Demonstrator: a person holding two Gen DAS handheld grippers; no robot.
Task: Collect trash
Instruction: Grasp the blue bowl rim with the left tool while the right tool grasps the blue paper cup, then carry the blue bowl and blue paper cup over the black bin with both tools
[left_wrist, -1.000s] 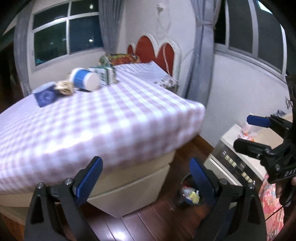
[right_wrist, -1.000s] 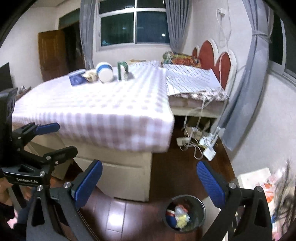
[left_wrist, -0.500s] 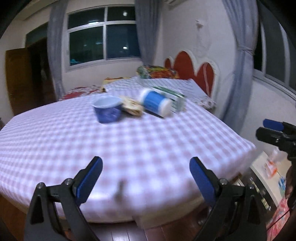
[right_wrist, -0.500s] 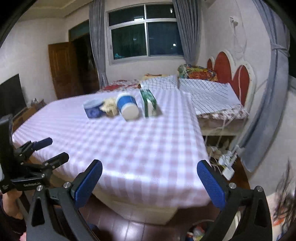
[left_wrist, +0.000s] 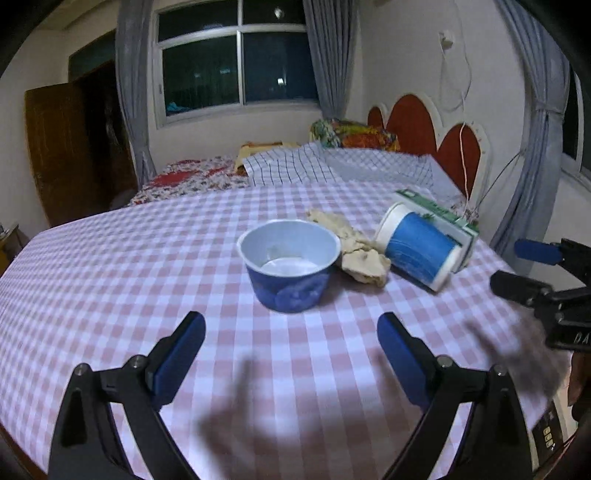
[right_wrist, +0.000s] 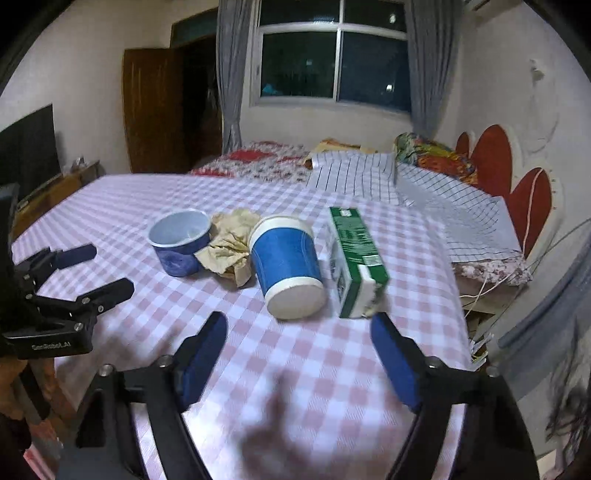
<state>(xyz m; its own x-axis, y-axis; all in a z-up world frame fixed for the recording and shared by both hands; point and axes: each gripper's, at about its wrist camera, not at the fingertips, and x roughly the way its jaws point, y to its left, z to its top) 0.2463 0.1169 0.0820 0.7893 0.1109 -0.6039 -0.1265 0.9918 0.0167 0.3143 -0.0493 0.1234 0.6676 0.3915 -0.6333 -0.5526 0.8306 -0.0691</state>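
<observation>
Two tools (left_wrist: 291, 343) (right_wrist: 299, 347) gape over bowl (left_wrist: 290, 264), cup (right_wrist: 288, 267)

Dim indoor light, dark fisheye corners, motion blur, soft shadows on tablecloth (left_wrist: 110, 280)

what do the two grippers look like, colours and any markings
Both the left gripper and the right gripper are matte black frames with visible silver screws and two fingers tipped with blue pads. The left one's body carries small white lettering, seen from the right wrist camera. No cables or sleeves show.
</observation>
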